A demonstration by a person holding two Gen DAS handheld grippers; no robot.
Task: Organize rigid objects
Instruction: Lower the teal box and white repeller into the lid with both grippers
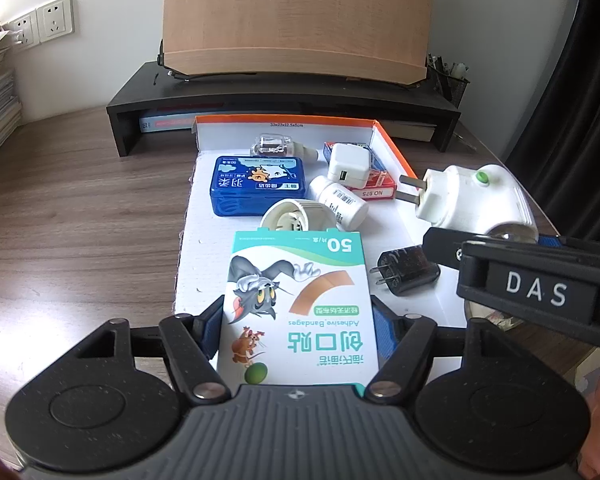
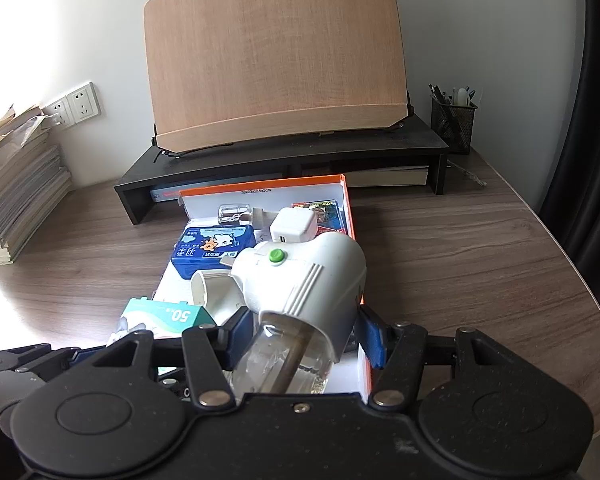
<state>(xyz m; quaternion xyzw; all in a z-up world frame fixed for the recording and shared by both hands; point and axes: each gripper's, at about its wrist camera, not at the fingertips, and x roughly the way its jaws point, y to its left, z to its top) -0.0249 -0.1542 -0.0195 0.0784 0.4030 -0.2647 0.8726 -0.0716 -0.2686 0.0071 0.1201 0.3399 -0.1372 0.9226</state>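
My left gripper [image 1: 296,322] is shut on a bandage box [image 1: 300,280] printed with a cartoon cat, held flat over the near end of a white cardboard tray with an orange rim [image 1: 284,120]. My right gripper [image 2: 305,334] is shut on a white plug-in vaporiser [image 2: 312,276] with a green button and a clear bottle at its base; it hangs over the tray's right side. In the left wrist view the vaporiser [image 1: 468,196] points its prongs left. In the tray lie a blue case [image 1: 256,184], a white charger [image 1: 348,162], a pill bottle [image 1: 340,200] and a black charger [image 1: 408,272].
A black desk riser [image 2: 284,156] with a tilted wooden board [image 2: 276,56] stands just behind the tray. A mesh pen holder [image 2: 452,120] sits at the back right and a stack of books [image 2: 20,200] at the left. Wood desk surrounds the tray.
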